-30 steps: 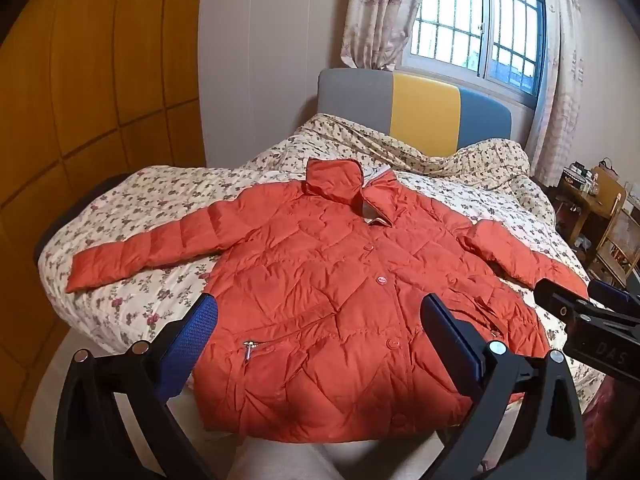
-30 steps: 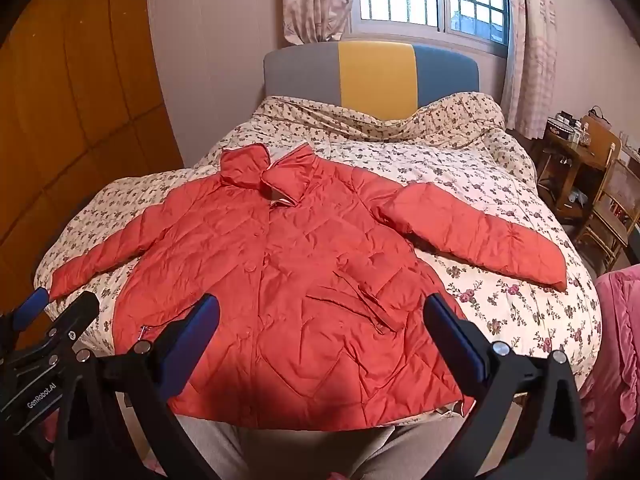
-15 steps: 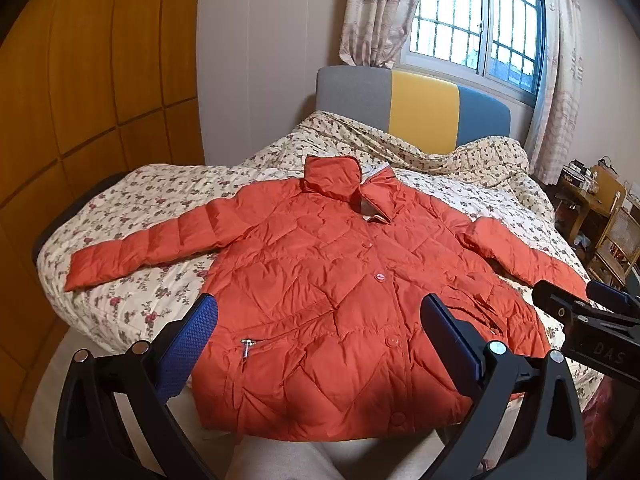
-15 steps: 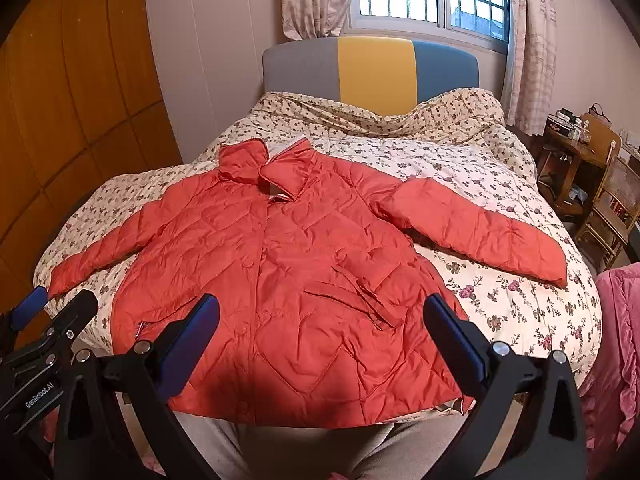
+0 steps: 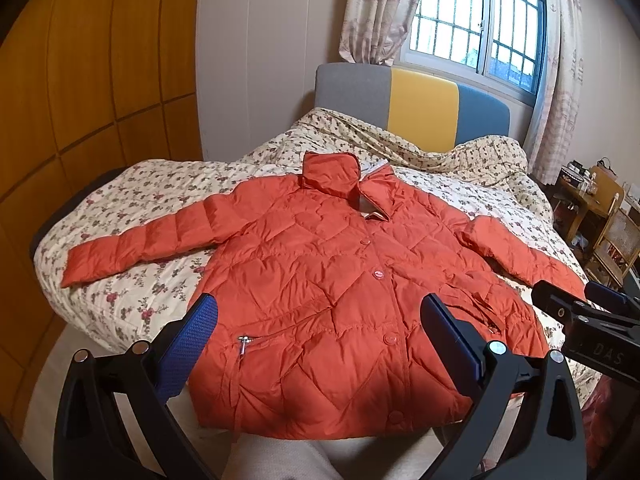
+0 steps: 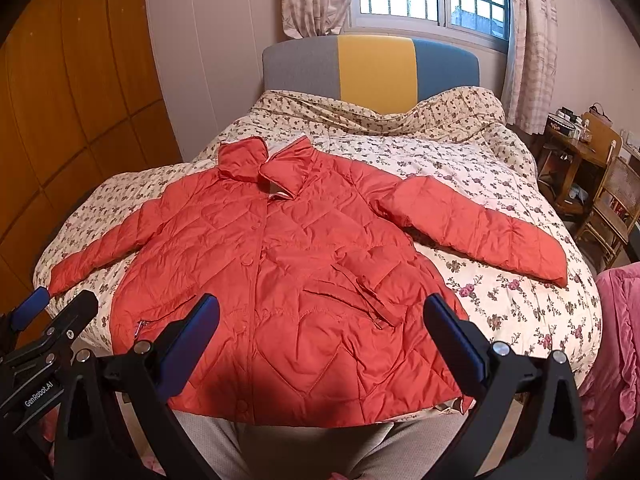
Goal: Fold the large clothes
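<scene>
An orange-red quilted jacket point(image 5: 340, 280) lies flat and buttoned on the bed, collar toward the headboard, both sleeves spread out; it also shows in the right wrist view point(image 6: 288, 288). Its hem hangs over the bed's near edge. My left gripper point(image 5: 316, 320) is open and empty, held above the jacket's lower front. My right gripper point(image 6: 320, 320) is open and empty, above the hem. Each gripper appears at the edge of the other's view, the right gripper point(image 5: 588, 316) and the left gripper point(image 6: 44, 320).
The bed point(image 6: 500, 288) has a floral quilt and a grey, yellow and blue headboard point(image 6: 372, 68). Wooden wardrobe doors point(image 5: 80, 100) stand on the left. A wooden table and chair point(image 6: 592, 184) stand on the right. A pink cloth point(image 6: 616, 340) lies at the right edge.
Both grippers have risen and tilted slightly, so the jacket sits a little lower in the views. The jacket has not moved and both grippers stay open.
</scene>
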The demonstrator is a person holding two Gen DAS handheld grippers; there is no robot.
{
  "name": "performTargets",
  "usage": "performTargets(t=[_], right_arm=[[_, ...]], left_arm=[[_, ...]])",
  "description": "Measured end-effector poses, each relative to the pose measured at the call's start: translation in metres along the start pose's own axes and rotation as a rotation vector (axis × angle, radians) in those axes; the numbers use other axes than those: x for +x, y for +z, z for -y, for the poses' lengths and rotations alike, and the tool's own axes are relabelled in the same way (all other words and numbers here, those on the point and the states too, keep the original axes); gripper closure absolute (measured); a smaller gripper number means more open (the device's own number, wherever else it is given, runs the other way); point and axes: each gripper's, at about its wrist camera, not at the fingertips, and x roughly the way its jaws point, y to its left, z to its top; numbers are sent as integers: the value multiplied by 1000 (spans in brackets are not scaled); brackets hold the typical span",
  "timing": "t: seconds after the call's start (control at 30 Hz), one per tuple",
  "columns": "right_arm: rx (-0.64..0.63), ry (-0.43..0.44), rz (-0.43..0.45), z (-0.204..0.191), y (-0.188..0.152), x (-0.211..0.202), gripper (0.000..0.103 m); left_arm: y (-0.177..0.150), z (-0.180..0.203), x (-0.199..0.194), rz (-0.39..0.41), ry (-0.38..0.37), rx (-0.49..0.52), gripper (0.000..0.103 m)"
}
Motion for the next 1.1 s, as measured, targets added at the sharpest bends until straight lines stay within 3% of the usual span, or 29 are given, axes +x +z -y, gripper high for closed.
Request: performTargets(t=[1.1], right_arm=[[-2, -5, -16, 4, -2, 6, 2]], left_arm=[[1, 5, 5, -31, -8, 7, 3]])
